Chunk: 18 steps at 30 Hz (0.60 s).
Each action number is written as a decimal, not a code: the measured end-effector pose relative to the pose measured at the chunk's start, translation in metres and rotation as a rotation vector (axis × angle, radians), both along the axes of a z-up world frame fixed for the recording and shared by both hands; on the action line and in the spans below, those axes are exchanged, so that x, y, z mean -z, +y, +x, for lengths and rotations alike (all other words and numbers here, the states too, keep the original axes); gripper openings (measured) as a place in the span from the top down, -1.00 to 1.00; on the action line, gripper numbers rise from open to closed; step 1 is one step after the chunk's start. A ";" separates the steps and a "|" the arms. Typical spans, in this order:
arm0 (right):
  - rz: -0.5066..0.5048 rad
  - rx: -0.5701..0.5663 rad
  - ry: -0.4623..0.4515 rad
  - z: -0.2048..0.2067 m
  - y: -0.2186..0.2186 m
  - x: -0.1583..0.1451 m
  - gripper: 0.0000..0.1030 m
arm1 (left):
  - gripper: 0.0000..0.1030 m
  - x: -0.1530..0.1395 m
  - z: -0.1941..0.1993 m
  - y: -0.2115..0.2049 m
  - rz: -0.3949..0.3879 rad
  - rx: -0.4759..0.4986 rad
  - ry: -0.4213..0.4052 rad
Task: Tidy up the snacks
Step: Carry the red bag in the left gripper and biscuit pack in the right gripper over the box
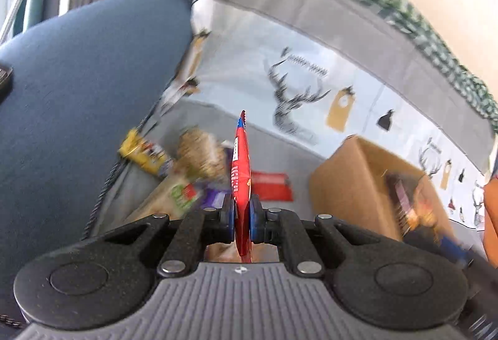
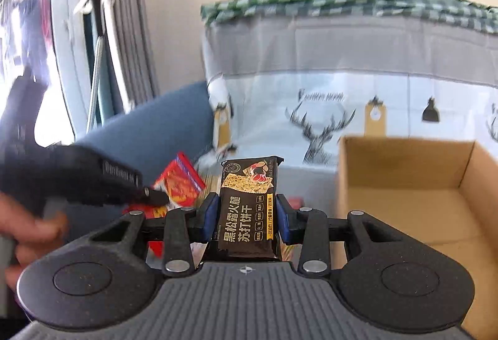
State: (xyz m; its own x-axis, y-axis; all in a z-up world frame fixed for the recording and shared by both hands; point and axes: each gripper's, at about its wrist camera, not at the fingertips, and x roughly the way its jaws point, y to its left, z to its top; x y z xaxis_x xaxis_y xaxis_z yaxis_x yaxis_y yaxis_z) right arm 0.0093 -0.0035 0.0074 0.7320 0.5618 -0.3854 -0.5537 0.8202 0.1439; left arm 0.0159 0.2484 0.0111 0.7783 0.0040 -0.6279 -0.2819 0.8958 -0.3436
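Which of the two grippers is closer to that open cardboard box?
Right. The right gripper, holding the dark cracker packet, sits just beside the cardboard box. The left gripper, with its red packet, is farther off.

— How's your left gripper [image 1: 241, 220] standing?

— My jaws there are pinched nearly together on a thin red packet [image 1: 241, 172], held edge-on and upright, with the tool tipped downward.

— And the right gripper [image 2: 246, 221]?

— Partly spread, its blue pads [image 2: 209, 217] pressing both sides of a dark cracker pack [image 2: 247, 209] that stands upright between them. From that camera I also see my left hand [image 2: 21, 234], blurred, wrapped around the other tool's handle.
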 end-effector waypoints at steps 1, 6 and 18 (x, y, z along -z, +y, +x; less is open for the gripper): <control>0.010 0.005 -0.010 0.002 -0.006 -0.008 0.22 | 0.82 -0.003 0.001 -0.007 0.001 0.008 -0.019; 0.027 0.040 -0.089 0.021 -0.048 -0.045 0.22 | 0.82 -0.014 0.008 -0.037 0.005 0.042 -0.093; 0.026 0.262 -0.037 0.062 -0.153 -0.022 0.22 | 0.83 -0.022 0.030 -0.101 0.000 0.114 -0.213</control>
